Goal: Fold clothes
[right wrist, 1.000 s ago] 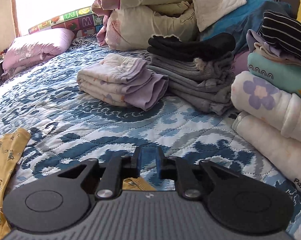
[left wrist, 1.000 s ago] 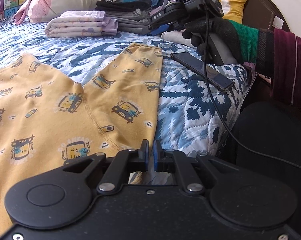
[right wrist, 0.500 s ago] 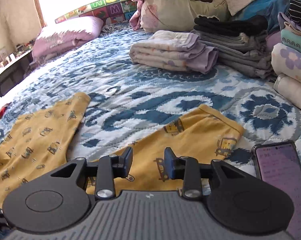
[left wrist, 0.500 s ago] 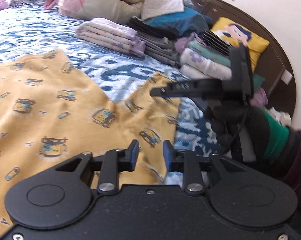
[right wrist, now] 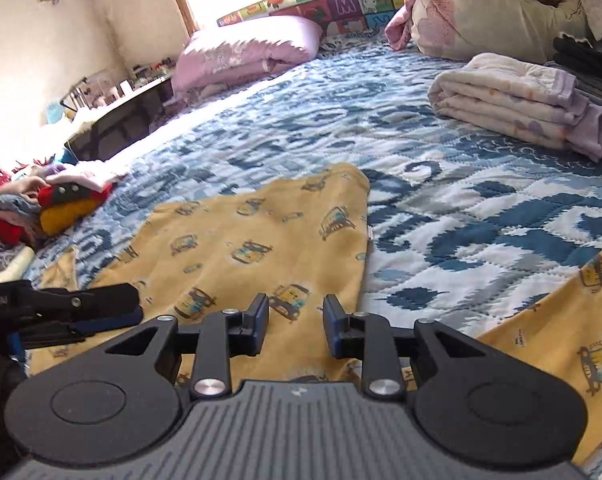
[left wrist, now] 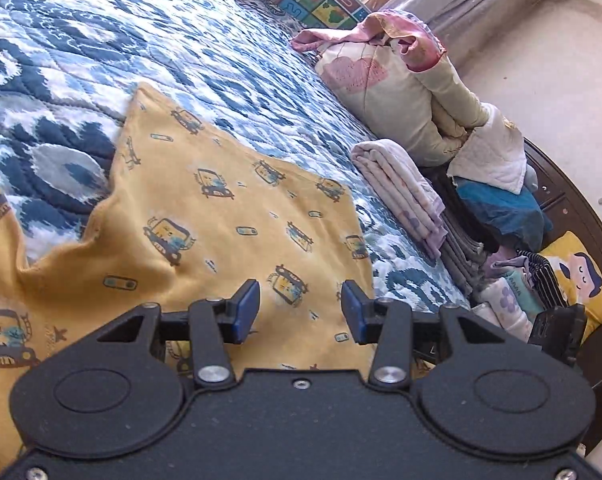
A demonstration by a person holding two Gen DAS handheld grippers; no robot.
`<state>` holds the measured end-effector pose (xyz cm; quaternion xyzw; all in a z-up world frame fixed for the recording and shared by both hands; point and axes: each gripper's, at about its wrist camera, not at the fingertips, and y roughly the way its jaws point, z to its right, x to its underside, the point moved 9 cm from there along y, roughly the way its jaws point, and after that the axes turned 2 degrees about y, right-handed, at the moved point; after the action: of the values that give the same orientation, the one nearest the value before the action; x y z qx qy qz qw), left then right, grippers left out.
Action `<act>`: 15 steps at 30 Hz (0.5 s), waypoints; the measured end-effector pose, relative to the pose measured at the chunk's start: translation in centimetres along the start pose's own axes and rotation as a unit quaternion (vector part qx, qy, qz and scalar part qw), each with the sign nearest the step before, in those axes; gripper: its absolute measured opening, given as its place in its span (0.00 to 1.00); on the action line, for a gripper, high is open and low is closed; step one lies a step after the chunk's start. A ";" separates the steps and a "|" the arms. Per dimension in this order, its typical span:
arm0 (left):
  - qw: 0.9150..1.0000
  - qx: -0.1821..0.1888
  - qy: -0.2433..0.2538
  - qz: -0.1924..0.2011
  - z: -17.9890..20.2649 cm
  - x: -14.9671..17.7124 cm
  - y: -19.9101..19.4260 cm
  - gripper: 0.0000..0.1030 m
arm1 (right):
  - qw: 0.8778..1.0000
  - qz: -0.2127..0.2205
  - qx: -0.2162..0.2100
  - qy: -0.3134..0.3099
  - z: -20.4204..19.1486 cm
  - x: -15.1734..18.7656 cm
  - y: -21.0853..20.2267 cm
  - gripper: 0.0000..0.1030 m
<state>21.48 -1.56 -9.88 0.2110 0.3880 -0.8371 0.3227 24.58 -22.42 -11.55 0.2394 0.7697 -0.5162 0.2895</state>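
Left wrist view
- Left gripper [left wrist: 300,310]: fingers spread with a clear gap, nothing pinched; it hovers over the near edge of the yellow garment.
- Yellow garment [left wrist: 221,216]: printed with small cartoon vehicles, spread flat on the blue and white quilt [left wrist: 101,40]; one part reaches up and left toward a point, another runs off the left edge.
- Folded pile: a pale lilac folded cloth [left wrist: 401,196] lies beyond the garment's right edge, with a stack of grey and dark folded clothes [left wrist: 461,236] just beside it.
- Bundle: a cream and pink rolled duvet [left wrist: 401,92] sits behind the pile.
- Right gripper: a black part of it shows at the far right edge [left wrist: 557,332]; its fingers cannot be told from here.

Right wrist view
- Right gripper [right wrist: 295,326]: fingers apart and closing, with only garment below and nothing pressed between the pads.
- Yellow garment [right wrist: 261,248]: one section stretches ahead to a rounded end, a second section lies at the lower right.
- Left gripper [right wrist: 113,314]: enters from the left, low over the garment.
- Pillow: a pink pillow [right wrist: 249,52] lies at the far end of the quilt [right wrist: 481,216].
- Folded cloth [right wrist: 517,100]: on the quilt at upper right, well apart from the garment.
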 end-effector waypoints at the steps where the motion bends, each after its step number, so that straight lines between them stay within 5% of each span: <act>1: 1.000 -0.003 0.000 0.001 -0.2 -0.2 0.0 0.41 | 1.000 -0.004 0.009 0.013 0.9 0.0 0.3 0.07; 3: 1.000 -0.002 -0.002 0.005 -0.6 -0.4 -0.2 0.41 | 0.998 0.004 -0.014 0.054 2.2 -0.4 -0.1 0.08; 7: 1.000 0.007 0.011 0.022 -0.3 -1.8 -0.3 0.41 | 0.998 0.040 -0.012 0.038 2.6 -2.5 -1.2 0.38; 15: 0.997 -0.020 -0.028 0.072 -5.1 -7.9 -1.3 0.41 | 0.994 0.004 -0.036 0.105 5.3 -8.0 4.5 0.40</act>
<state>26.60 6.03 -7.57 0.2087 0.3792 -0.8096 0.3964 34.41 -26.28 -10.54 0.2850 0.8127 -0.4593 0.2175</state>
